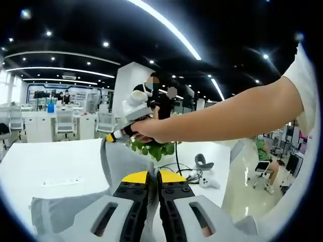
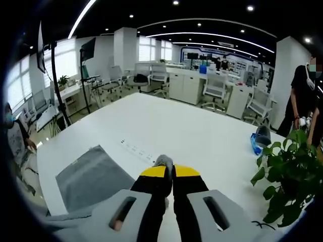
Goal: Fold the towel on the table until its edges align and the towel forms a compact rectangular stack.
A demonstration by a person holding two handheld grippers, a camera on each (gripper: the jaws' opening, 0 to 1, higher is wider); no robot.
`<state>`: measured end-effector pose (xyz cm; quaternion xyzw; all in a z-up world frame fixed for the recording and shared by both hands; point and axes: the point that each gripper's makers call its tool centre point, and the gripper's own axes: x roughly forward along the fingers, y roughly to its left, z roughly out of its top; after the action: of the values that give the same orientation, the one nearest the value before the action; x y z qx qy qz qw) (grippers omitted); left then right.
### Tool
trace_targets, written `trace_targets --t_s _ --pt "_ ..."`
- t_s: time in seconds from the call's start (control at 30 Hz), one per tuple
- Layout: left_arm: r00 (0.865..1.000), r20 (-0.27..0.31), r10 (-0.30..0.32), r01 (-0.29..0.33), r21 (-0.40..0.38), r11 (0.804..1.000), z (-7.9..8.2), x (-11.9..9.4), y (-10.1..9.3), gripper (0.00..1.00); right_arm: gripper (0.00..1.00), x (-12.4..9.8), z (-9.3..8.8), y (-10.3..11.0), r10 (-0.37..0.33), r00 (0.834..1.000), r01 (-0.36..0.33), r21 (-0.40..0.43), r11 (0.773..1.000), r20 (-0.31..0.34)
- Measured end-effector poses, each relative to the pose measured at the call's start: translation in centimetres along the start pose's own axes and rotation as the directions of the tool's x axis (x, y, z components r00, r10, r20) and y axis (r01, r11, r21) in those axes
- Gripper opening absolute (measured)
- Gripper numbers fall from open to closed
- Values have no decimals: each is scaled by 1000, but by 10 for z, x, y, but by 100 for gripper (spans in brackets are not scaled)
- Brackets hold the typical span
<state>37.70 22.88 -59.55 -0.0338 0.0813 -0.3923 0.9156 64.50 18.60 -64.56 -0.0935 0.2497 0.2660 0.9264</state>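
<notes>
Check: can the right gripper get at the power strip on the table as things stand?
Probably not. The right gripper looks shut on a corner of the towel, so it isn't free. The power strip lies bare on the white table just ahead, with nothing on it.

No text, label, brand, number or sign can be read on anything seen in either view.
</notes>
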Motion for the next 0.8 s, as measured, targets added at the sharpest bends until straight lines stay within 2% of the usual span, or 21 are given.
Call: trace_targets --t_s 0.27,0.47,0.8 --pt "999 9 36 -36 17 999 -3 -28 22 6 1 17 22 40 35 999 -34 -29 999 22" --pt "998 -4 65 -65 31 997 -14 -46 39 6 1 29 24 60 36 999 -36 -42 998 18" --pt "994 -16 104 -103 42 994 -26 -68 57 6 1 48 28 96 69 998 -69 -65 995 6"
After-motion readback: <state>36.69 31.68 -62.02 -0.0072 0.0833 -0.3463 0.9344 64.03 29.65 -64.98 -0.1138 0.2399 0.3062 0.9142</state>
